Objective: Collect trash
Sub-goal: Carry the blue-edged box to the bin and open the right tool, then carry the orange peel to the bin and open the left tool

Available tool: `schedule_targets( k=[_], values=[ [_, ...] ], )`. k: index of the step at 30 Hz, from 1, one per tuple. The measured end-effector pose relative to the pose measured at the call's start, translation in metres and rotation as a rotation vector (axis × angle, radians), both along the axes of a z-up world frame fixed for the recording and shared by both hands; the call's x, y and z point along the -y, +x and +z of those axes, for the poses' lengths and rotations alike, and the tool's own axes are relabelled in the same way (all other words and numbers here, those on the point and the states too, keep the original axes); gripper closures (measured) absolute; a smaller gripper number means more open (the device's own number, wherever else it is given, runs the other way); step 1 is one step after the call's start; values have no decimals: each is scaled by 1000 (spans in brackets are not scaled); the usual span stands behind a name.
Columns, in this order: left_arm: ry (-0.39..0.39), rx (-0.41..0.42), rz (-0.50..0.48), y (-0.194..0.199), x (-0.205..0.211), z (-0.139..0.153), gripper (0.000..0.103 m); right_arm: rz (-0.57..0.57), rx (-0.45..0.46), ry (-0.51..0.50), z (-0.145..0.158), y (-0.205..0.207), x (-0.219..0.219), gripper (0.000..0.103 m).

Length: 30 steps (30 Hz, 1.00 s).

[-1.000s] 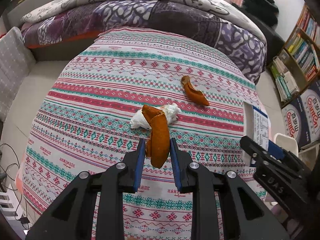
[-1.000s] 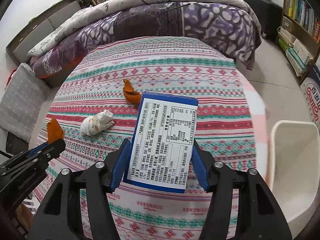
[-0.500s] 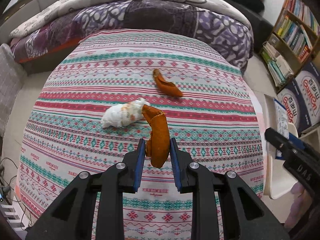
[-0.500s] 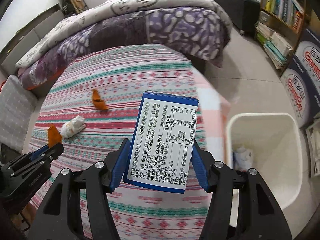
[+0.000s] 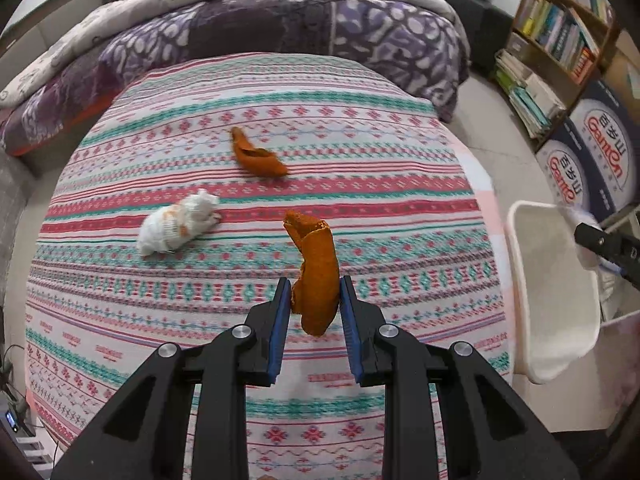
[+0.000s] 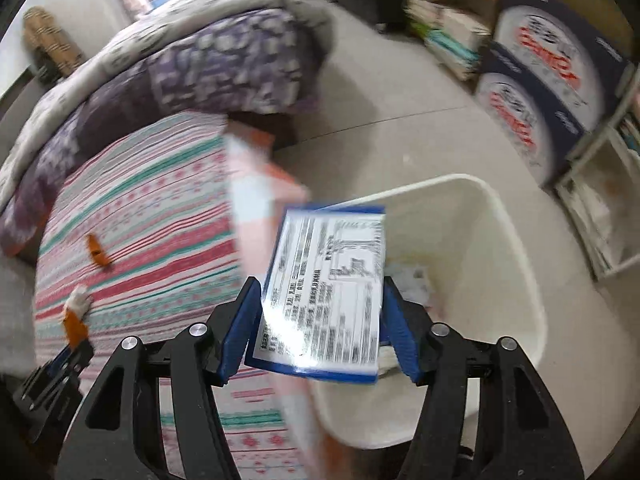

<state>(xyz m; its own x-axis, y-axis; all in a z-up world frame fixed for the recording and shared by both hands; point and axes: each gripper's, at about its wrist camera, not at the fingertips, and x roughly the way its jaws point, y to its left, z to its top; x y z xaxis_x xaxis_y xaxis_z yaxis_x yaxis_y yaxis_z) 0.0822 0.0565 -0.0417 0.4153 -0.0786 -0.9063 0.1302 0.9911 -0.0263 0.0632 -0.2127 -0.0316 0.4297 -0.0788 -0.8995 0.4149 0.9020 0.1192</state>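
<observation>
The left gripper [image 5: 313, 298] is sitting tightly closed on an orange peel [image 5: 316, 276], its blue pads pressing both sides of the strip, which is sticking up and away from the jaws above the striped bed cover [image 5: 360, 152]. In the left wrist view a second orange peel [image 5: 256, 156] is lying on the cover at about 11 o'clock from the held one, and a crumpled white tissue [image 5: 178, 226] is resting at about 10 o'clock, apart from both peels. The white trash bin [image 5: 532, 280] is standing on the floor beside the bed, at 3 o'clock in that view. The right gripper [image 6: 320, 320] is hovering over the bin's rim [image 6: 508, 216] with a blue-edged white carton [image 6: 326, 296] between its pads; its jaws are opening, and the carton is tilting, a gap showing at the left pad, though blur is making the contact at the right pad hard to judge. Crumpled white paper [image 6: 412, 280] is lying inside the bin behind the carton. Stacked printed boxes [image 6: 532, 64] are standing on the floor at 1 o'clock in the right wrist view.
</observation>
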Motion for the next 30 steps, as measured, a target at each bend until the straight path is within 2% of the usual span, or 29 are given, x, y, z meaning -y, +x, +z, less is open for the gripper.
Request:
schedule_targets(
  k=[2, 7, 18, 30],
  values=[
    [-5, -1, -15, -1, 9, 0, 78, -45, 10, -18, 2, -5, 12, 25],
    [-31, -6, -69, -5, 36, -1, 78, -113, 40, -9, 10, -16, 38, 17],
    [-139, -7, -227, -27, 97, 0, 78, -172, 91, 0, 24, -30, 64, 11],
    [-359, -37, -434, -45, 170, 7, 77, -254, 128, 22, 31, -45, 93, 10]
  ],
)
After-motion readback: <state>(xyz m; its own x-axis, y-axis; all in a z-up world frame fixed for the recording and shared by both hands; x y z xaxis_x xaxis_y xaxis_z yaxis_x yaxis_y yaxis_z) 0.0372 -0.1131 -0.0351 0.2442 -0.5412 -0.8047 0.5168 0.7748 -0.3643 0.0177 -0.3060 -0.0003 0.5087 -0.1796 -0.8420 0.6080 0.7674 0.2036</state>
